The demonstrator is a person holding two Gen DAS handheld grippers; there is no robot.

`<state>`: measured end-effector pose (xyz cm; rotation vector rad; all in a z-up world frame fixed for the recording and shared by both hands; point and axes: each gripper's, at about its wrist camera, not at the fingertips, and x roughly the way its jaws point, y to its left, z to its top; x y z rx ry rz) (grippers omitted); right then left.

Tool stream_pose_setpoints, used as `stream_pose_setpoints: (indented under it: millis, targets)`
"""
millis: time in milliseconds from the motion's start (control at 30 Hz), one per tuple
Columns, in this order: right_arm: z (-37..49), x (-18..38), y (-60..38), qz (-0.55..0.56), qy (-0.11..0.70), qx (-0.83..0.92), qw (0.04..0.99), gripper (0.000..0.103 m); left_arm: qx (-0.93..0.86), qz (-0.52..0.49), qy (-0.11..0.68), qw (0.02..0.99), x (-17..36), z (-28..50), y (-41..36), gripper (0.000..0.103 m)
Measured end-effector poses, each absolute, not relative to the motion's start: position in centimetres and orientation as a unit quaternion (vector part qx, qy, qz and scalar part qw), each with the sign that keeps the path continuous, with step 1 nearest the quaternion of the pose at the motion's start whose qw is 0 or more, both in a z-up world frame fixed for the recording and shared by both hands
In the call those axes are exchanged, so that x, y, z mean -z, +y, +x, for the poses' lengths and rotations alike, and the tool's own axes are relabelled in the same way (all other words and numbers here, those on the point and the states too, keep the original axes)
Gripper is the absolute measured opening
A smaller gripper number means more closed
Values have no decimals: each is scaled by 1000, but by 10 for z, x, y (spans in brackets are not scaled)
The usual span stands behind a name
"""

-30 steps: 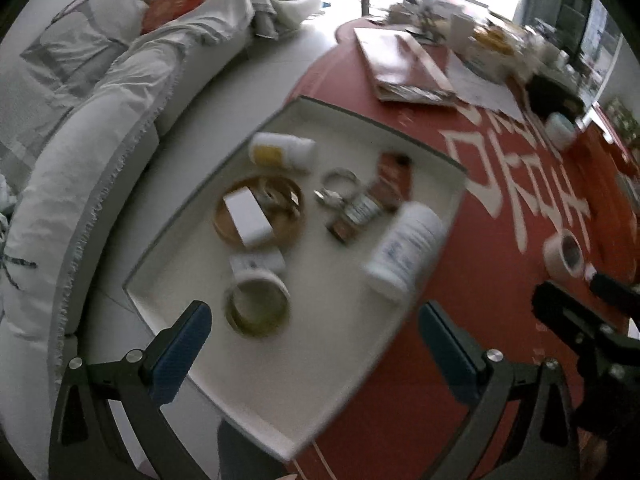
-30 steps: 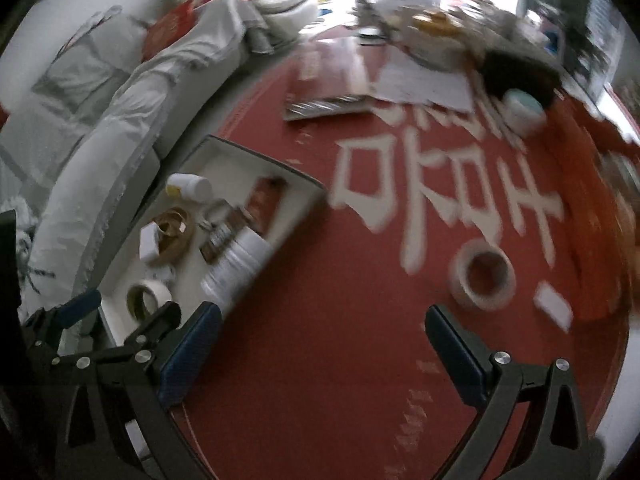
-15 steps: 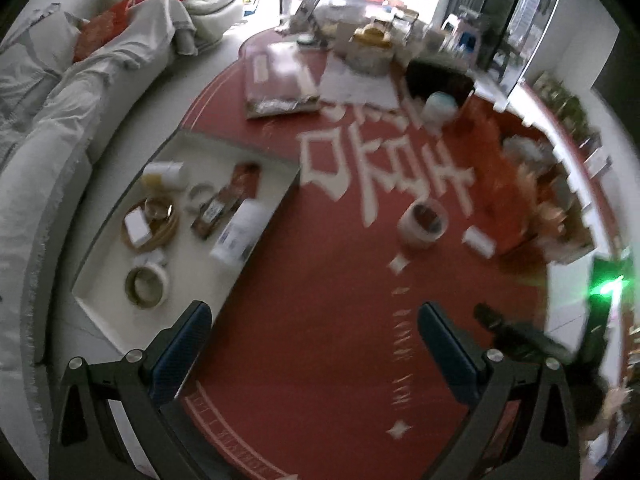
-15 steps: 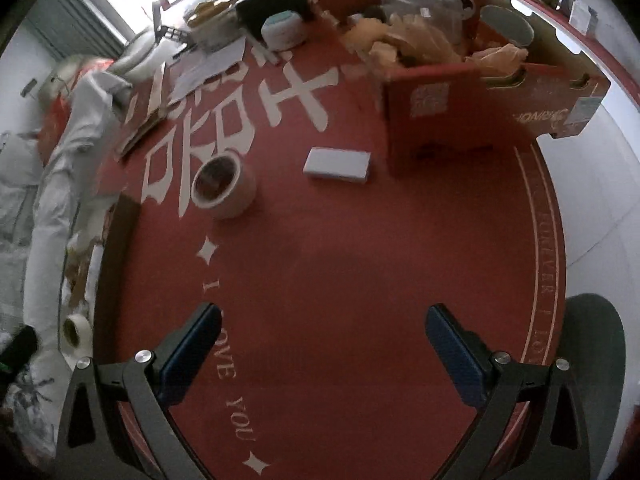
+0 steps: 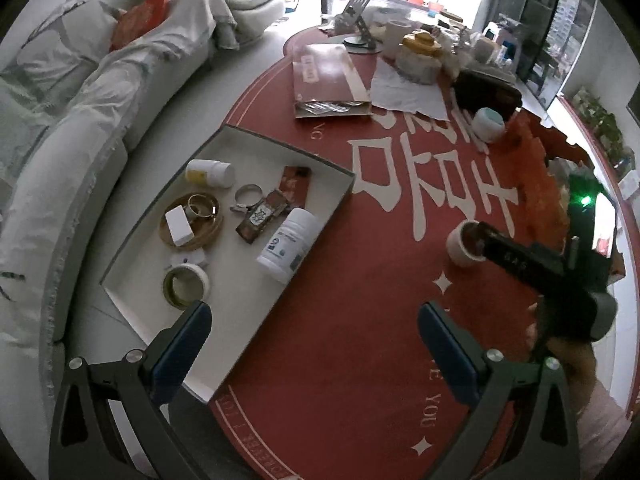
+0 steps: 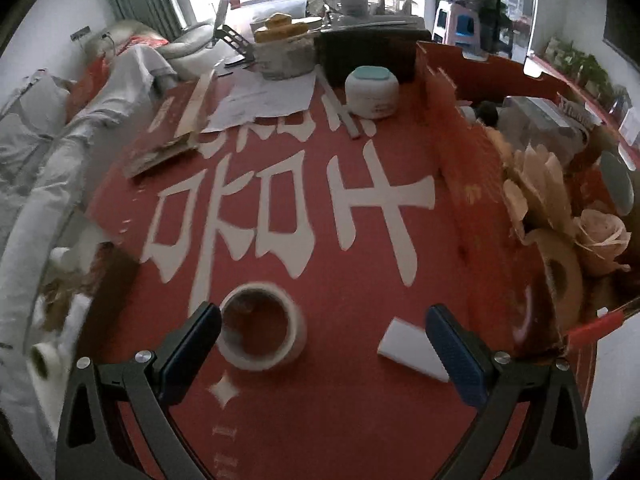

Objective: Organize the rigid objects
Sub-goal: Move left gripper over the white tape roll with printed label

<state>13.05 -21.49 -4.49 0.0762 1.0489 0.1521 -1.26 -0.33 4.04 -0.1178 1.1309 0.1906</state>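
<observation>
**Both grippers wide open over the table**

The tape roll (image 6: 262,334) sits on the red table (image 6: 320,400), just ahead of the right gripper (image 6: 322,344), whose jaws gape empty; a white block (image 6: 412,350) lies beside its right finger. The left gripper (image 5: 314,344), equally spread, hovers by the tray's (image 5: 240,340) near edge, bottle (image 5: 288,244) inside.

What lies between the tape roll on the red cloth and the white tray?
Only bare red cloth with white print, between the tape roll and the white tray; the left wrist view shows it.
</observation>
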Motion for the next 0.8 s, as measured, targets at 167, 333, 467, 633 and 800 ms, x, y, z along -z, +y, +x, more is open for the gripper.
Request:
stream_pose_setpoints:
  millis: [167,333,467,633,800]
  targets:
    - [123,62,-224,63,533,-90,839,103,-70,-51,528,845,-49,19,-14,103]
    - [67,60,-239,138,574,-213,778,103,-33,-15,526,849,-40,55,-49,103]
    - [39,51,-287,144,554,-121,811,103,-6,61,505,861,-15,77,-95,103]
    - [26,57,-337,180,569,-49,800,103,29,134,497,857,27,97,-148,103]
    - [19,54,-348,175,569,-33,803,103,42,140,513,846,58,114,-168,103]
